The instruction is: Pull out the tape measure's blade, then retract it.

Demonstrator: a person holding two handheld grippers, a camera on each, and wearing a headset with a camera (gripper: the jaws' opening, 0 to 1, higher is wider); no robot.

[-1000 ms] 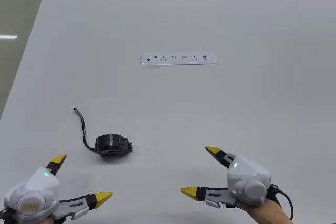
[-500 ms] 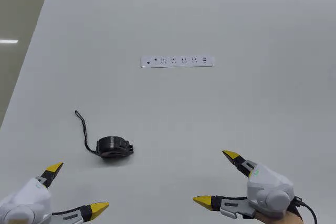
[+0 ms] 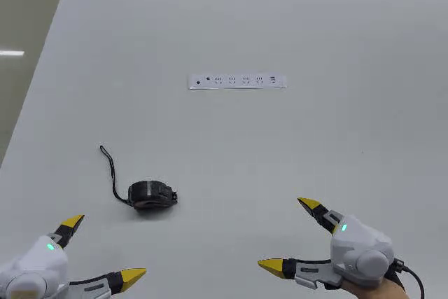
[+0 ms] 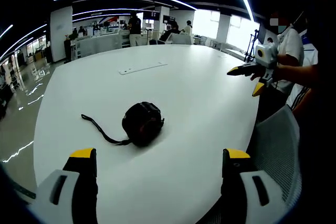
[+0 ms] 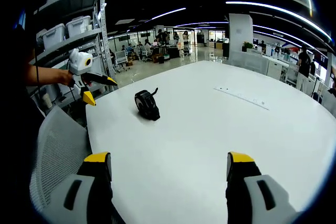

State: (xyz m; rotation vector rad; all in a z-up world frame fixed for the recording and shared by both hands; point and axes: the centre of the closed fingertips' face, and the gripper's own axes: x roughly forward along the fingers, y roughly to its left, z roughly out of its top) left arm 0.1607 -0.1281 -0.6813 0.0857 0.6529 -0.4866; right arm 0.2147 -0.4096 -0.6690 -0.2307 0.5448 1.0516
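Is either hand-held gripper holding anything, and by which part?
Nothing. The left hand-held gripper and right hand-held gripper are open, apart from the tape measure on the table.

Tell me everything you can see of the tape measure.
The tape measure is a small, rounded black case, seemingly plastic or rubber, resting on the white table toward the person's left. A thin black wrist strap trails from it across the tabletop. No blade is drawn out. Only the table touches it: both grippers are open and apart from it, the left gripper nearer than the right gripper.
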